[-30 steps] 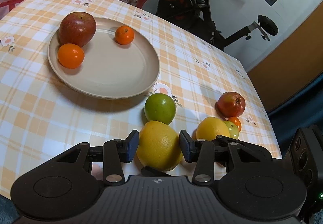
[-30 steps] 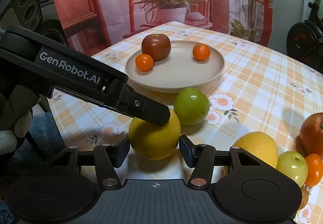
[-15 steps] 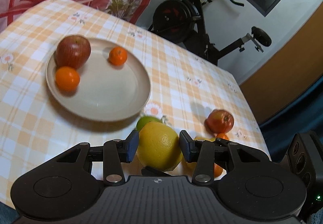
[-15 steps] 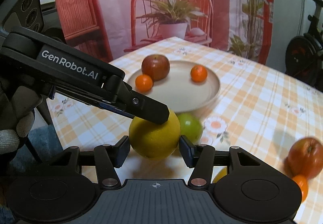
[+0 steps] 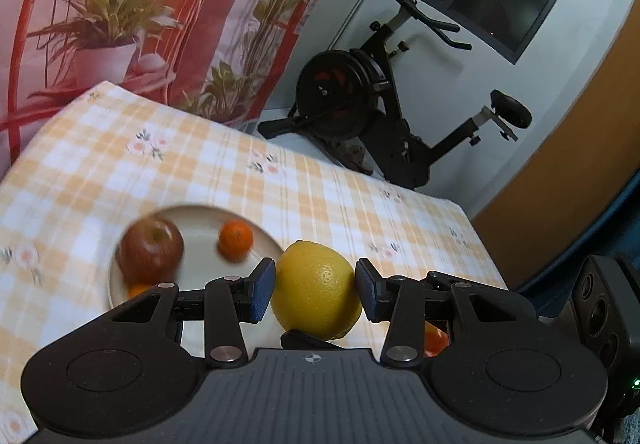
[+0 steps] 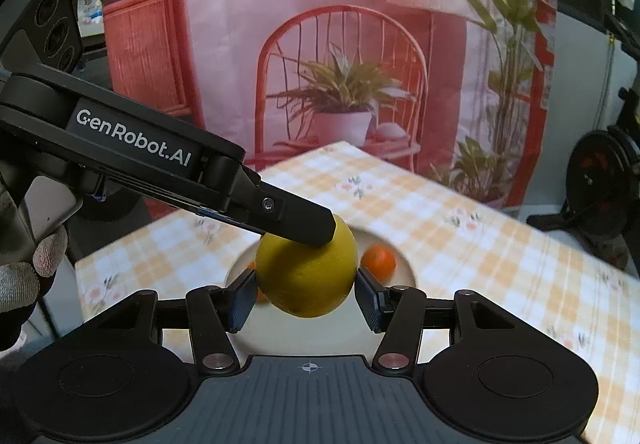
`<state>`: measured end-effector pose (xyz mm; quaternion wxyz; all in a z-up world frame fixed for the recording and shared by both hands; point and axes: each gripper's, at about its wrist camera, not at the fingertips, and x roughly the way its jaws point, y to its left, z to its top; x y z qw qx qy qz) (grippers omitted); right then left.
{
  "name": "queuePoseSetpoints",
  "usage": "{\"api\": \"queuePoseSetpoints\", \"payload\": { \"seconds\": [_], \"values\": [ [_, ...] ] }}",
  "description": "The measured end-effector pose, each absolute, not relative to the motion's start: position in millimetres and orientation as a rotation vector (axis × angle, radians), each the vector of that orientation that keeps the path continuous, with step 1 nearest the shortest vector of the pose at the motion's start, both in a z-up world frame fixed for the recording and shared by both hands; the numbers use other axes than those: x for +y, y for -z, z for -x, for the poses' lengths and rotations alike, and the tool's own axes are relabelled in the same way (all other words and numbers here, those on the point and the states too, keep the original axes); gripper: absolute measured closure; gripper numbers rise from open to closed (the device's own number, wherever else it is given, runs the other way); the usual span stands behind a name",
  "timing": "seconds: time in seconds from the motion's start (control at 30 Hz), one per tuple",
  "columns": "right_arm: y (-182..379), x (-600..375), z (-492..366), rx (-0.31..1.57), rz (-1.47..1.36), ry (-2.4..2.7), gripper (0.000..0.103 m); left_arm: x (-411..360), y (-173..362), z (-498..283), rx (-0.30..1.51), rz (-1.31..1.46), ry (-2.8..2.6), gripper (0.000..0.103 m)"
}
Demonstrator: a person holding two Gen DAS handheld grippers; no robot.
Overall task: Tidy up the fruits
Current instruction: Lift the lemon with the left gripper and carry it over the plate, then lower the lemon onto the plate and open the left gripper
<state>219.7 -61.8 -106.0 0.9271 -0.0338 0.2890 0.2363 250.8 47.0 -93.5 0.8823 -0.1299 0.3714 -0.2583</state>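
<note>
lemon: yellow lemon point(image 5: 316, 290) was held up off the tabletop point(image 5: 192, 163), above the near edge of the plate point(image 5: 200, 276)
left claw: left claw point(image 5: 315, 292) was clamped on lemon, blue pads pressed on both sides
right claw: right claw point(image 6: 305, 300) sat around the same lemon point(image 6: 306, 276); left pad looked touching, right pad just beside it, contact unclear, grip cannot be told
plate: beige, on checked tabletop, blurred
on plate: red apple point(image 5: 150, 250), small orange point(image 5: 235, 241), another orange point(image 5: 138, 290) mostly hidden by left claw
backdrop: exercise bike point(image 5: 384, 111) beyond tabletop
</note>
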Motion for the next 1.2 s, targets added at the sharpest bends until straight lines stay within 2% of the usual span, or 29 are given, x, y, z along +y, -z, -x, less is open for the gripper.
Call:
{"api": "queuePoseSetpoints", "payload": {
  "seconds": [0.6,1.2],
  "values": [
    [152.7,-37.7,-358.3,0.733,0.133,-0.552,0.054,62.6,136.2,-369.4,0.924,0.245,0.49,0.056],
    [172.5,-25.2,-375.0,0.782,0.233,-0.586,0.053,71.0,155.9,-383.8,0.958,0.273,0.469,0.056]
  ]
}}
